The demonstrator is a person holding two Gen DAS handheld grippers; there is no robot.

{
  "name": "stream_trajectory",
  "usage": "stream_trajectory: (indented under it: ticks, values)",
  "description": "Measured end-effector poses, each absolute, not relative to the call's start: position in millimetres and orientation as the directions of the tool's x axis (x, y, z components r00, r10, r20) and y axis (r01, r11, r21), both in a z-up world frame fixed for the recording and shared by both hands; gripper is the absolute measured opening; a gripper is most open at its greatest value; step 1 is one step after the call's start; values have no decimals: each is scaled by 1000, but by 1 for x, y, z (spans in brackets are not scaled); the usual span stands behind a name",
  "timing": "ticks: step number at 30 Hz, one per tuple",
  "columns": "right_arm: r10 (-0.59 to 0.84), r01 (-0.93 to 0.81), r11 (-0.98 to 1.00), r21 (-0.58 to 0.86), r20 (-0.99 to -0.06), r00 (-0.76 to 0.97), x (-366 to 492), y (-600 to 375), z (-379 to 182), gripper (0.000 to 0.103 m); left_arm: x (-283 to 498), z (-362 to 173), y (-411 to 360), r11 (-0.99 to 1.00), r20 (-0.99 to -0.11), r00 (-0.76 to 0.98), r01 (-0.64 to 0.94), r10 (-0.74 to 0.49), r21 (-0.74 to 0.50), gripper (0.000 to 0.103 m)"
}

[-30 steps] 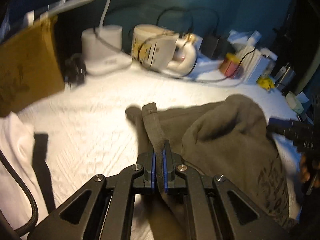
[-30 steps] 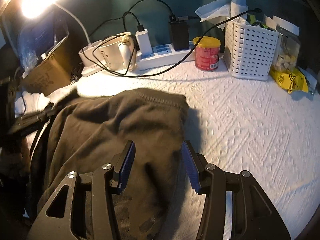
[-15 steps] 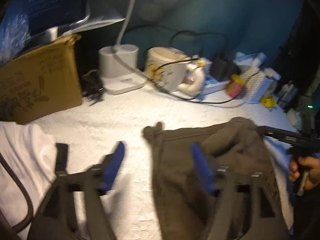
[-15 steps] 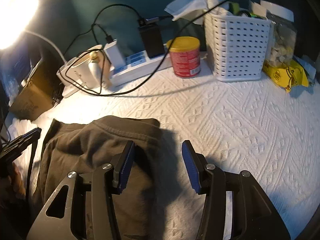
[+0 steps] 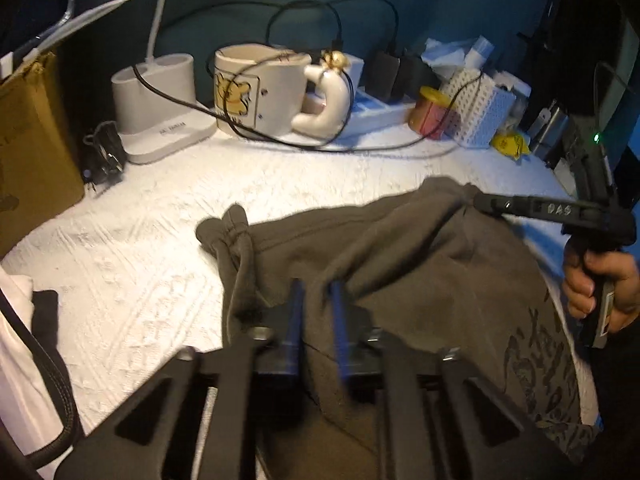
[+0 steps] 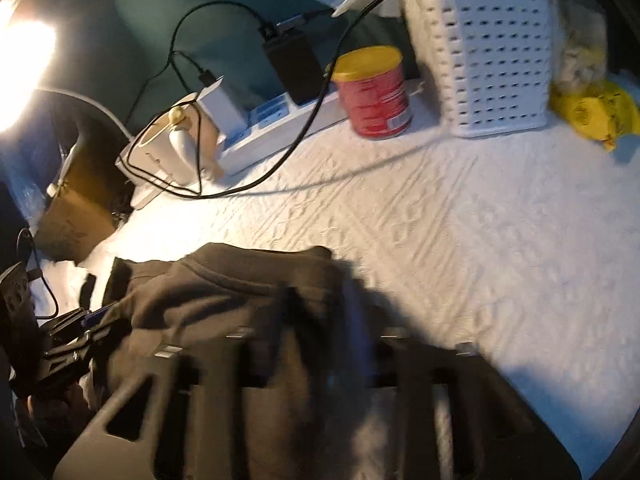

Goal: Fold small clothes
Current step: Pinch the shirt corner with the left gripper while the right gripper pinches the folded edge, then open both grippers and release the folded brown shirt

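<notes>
Left gripper (image 5: 316, 312) nearly closed on the olive garment (image 5: 420, 280) fold; right gripper (image 6: 316, 320) too blurred to tell (pinch only the top layer)

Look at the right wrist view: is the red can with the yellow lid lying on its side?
No, the red can stands upright on the white cloth, yellow lid on top, beside the white basket.

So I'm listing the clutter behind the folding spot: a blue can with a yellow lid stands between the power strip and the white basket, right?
Not quite: the can is red, not blue. Its lid is yellow, and it does stand between the power strip and the white basket, as the right wrist view shows.
</notes>
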State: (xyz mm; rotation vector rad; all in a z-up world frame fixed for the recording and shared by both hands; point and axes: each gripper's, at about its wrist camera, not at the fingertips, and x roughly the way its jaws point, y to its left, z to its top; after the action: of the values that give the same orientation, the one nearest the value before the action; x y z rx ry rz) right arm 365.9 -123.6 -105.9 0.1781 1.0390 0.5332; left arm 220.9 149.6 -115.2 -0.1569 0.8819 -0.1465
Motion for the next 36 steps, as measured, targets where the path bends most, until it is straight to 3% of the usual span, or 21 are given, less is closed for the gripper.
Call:
stream_trajectory:
  ticks: [1, 3, 10, 16, 22, 25, 27, 29, 33, 36]
  values:
    - [496, -339, 862, 378, -770, 402, 366, -122, -105, 15, 220, -113, 151, 979, -752, 632, 60, -187, -193, 8]
    - [504, -359, 856, 372, -754, 422, 366, -118, -99, 13, 219, -106, 156, 985, -745, 650, 33, -150, -170, 2]
    - [467, -387, 874, 293, -727, 504, 374, -110, -79, 12, 230, -111, 191, 984, -765, 639, -73, -77, -160, 2]
    - [431, -386, 888, 249, -744, 511, 373, -109, -86, 13, 239, -123, 203, 987, -799, 601, -137, 19, -79, 2]
    - [415, -375, 895, 243, -764, 495, 373, -109, -91, 13, 228, -105, 198, 987, -786, 617, -135, 14, -89, 3]
    - [406, -379, 896, 230, -769, 493, 371, -110, -87, 15, 219, -99, 189, 989, -786, 618, -113, -8, -98, 21]
    - [397, -378, 899, 219, -771, 498, 368, -111, -83, 16, 209, -94, 182, 988, -771, 636, -85, -43, -126, 48]
    - [395, -382, 899, 213, -769, 502, 362, -113, -79, 18, 200, -88, 174, 984, -756, 649, -61, -87, -166, 56]
    - [374, -373, 908, 190, -770, 517, 349, -120, -73, 21, 191, -87, 158, 970, -739, 645, 17, -194, -241, 56]
    - [370, -359, 912, 196, -769, 521, 335, -130, -71, 21, 197, -103, 145, 972, -774, 598, 37, -207, -232, 56]
